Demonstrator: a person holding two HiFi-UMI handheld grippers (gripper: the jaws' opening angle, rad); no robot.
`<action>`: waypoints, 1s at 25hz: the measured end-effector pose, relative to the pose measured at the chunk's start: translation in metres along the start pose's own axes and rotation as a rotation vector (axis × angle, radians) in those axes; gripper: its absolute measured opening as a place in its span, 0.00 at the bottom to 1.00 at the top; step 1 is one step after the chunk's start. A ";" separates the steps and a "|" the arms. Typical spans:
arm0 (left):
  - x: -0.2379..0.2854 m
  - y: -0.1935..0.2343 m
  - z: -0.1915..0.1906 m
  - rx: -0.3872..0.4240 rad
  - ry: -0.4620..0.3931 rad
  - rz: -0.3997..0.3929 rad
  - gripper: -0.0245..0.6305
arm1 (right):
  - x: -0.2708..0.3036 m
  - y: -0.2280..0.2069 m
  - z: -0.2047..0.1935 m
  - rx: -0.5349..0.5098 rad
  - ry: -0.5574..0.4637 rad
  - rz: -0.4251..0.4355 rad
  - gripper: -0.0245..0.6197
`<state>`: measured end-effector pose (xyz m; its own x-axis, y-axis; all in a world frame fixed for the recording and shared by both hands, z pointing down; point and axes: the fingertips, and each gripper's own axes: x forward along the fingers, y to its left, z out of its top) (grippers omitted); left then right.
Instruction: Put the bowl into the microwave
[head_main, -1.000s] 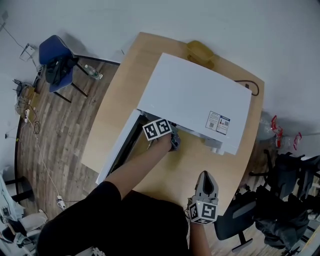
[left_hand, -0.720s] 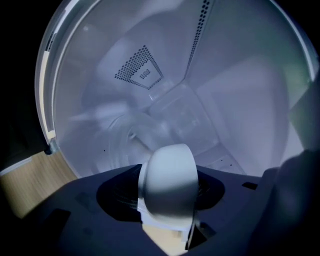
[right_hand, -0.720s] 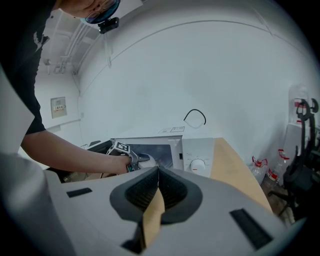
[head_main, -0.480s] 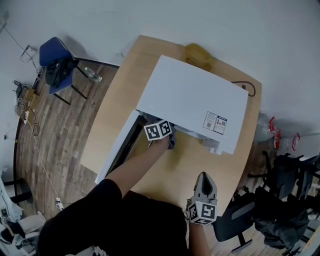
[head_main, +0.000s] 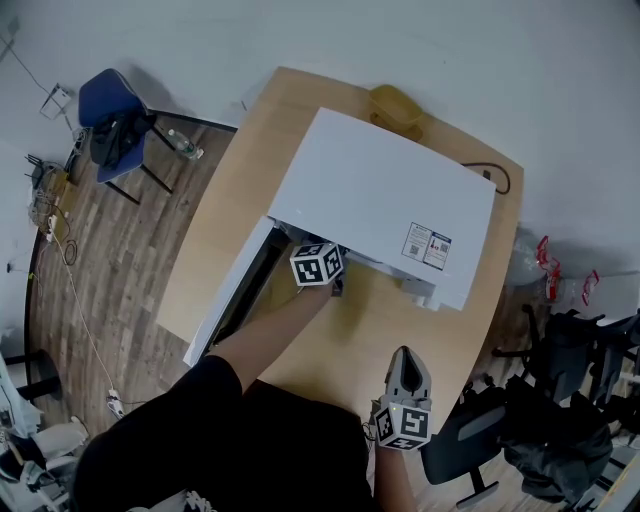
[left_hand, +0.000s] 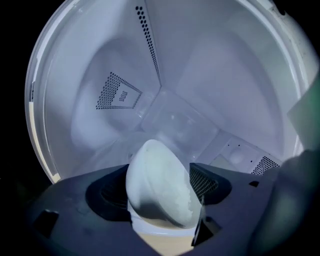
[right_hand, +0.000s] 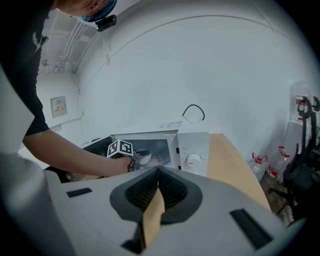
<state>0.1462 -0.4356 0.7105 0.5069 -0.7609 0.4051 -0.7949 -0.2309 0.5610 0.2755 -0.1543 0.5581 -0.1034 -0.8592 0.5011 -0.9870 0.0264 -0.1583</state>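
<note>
The white bowl (left_hand: 160, 190) sits tilted inside the cavity of the microwave (head_main: 385, 195), low and near the front opening. It lies between the jaws of the left gripper (left_hand: 159, 172), which have just been opening and now stand wide, one on either side of the bowl and not clamping it. The microwave's door (head_main: 228, 300) is swung open over the wooden table (head_main: 245, 170). The right gripper (right_hand: 159, 172) hovers well back from the microwave, its jaws together and empty.
</note>
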 end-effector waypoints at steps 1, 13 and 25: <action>0.000 0.000 0.000 0.009 0.001 0.000 0.54 | 0.001 0.001 -0.001 0.001 0.007 0.007 0.13; -0.003 0.007 0.008 0.064 -0.022 -0.010 0.62 | 0.004 0.015 -0.004 0.004 0.027 0.042 0.13; -0.037 0.000 0.012 0.068 -0.047 -0.093 0.62 | 0.003 0.017 0.001 0.009 0.003 0.012 0.13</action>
<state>0.1232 -0.4145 0.6874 0.5648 -0.7616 0.3178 -0.7665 -0.3414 0.5440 0.2582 -0.1565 0.5563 -0.1154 -0.8574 0.5015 -0.9846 0.0320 -0.1718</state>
